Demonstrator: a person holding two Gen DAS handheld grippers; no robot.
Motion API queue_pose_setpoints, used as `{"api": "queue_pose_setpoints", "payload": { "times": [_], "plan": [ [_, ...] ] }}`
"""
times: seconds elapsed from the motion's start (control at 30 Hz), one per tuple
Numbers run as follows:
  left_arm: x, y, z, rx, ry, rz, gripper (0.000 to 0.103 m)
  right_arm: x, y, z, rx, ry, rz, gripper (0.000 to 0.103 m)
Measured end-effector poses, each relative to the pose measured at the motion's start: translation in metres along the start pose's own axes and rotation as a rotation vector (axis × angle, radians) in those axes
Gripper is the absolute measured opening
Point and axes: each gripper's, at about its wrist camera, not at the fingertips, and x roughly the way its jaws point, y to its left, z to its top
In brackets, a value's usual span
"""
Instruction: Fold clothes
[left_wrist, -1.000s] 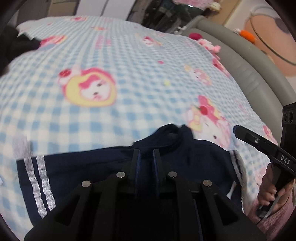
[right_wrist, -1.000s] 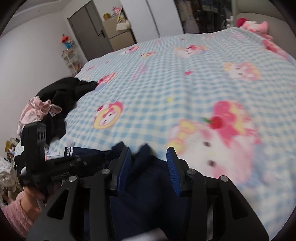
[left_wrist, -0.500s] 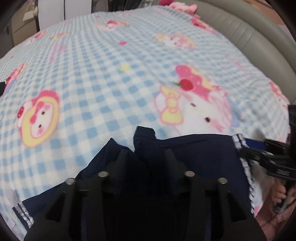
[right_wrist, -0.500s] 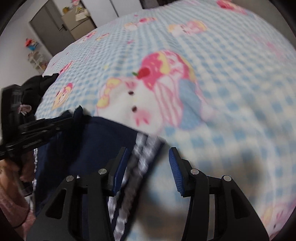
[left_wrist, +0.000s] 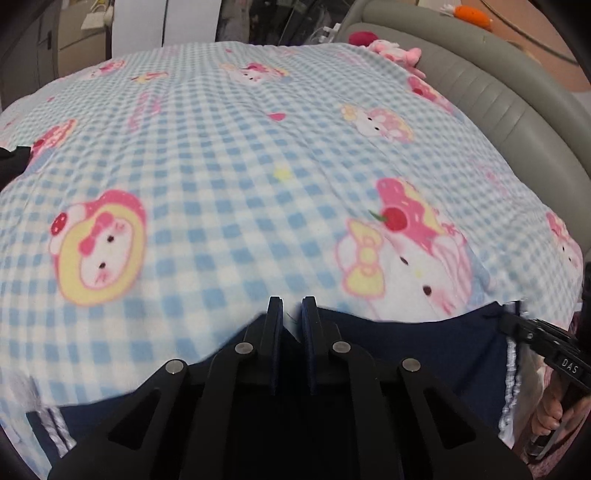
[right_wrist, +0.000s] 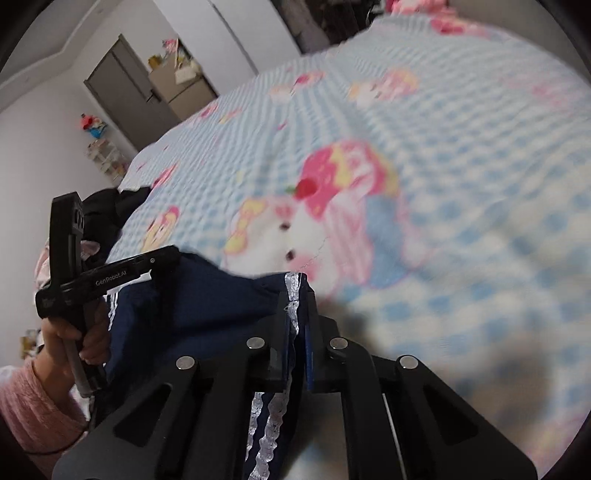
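Observation:
A navy garment (left_wrist: 424, 354) with white side stripes (right_wrist: 291, 295) lies at the near edge of the bed, stretched between both grippers. My left gripper (left_wrist: 292, 304) is closing on the garment's upper edge, with navy cloth between its fingers. In the right wrist view the left gripper (right_wrist: 171, 255) pinches that edge at the left. My right gripper (right_wrist: 297, 284) is shut on the striped hem, which runs down between its fingers. The left wrist view shows the right gripper (left_wrist: 511, 325) at the garment's right end. The rest of the garment is hidden under the grippers' bodies.
A blue checked blanket (left_wrist: 221, 166) with pink cartoon prints covers the bed. A grey padded headboard (left_wrist: 498, 96) and pink plush toys (left_wrist: 395, 51) line its right side. Dark clothes (right_wrist: 110, 206) lie piled at the bed's left corner. A hand in a pink sleeve (right_wrist: 33, 398) holds the left gripper.
Both grippers went from open to shut on the navy garment. The right one moved onto the striped hem. The garment's upper edge is now pulled straight between them.

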Motion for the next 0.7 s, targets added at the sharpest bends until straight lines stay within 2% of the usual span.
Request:
{"api": "queue_pose_setpoints", "payload": {
  "times": [0.07,0.13,0.23,0.27,0.3,0.33,0.37,0.57,0.67,0.7],
  "plan": [
    [0.009,0.002,0.003,-0.005,0.02,0.001,0.012,0.005,-0.011,0.0,0.03,0.026,-0.018,0.004],
    [0.018,0.003,0.003,-0.013,0.046,-0.006,0.013,0.02,-0.024,-0.004,0.076,0.095,-0.017,0.005],
    [0.006,0.003,0.001,-0.015,0.014,-0.065,0.023,0.029,-0.043,-0.009,0.193,0.148,0.03,0.015],
    [-0.001,0.002,-0.001,-0.006,0.004,-0.088,0.031,0.026,-0.044,-0.008,0.201,0.137,0.043,0.019],
    [-0.006,0.001,-0.003,0.003,0.002,-0.108,0.034,0.023,-0.043,-0.006,0.194,0.124,0.049,0.023],
    [-0.009,-0.002,-0.005,0.017,0.009,-0.124,0.036,0.02,-0.041,-0.005,0.18,0.115,0.049,0.033],
    [-0.009,-0.005,-0.007,0.036,0.021,-0.122,0.036,0.019,-0.039,-0.004,0.169,0.11,0.049,0.038],
    [0.012,-0.025,-0.022,0.146,0.107,-0.067,0.035,0.022,-0.026,-0.003,0.101,0.134,0.038,0.039],
    [0.02,-0.031,-0.02,0.158,0.102,-0.011,0.021,0.024,-0.021,-0.004,0.082,0.149,0.051,0.039],
    [0.02,-0.031,-0.018,0.157,0.099,0.005,0.02,0.025,-0.021,-0.005,0.079,0.155,0.056,0.039]
  ]
}}
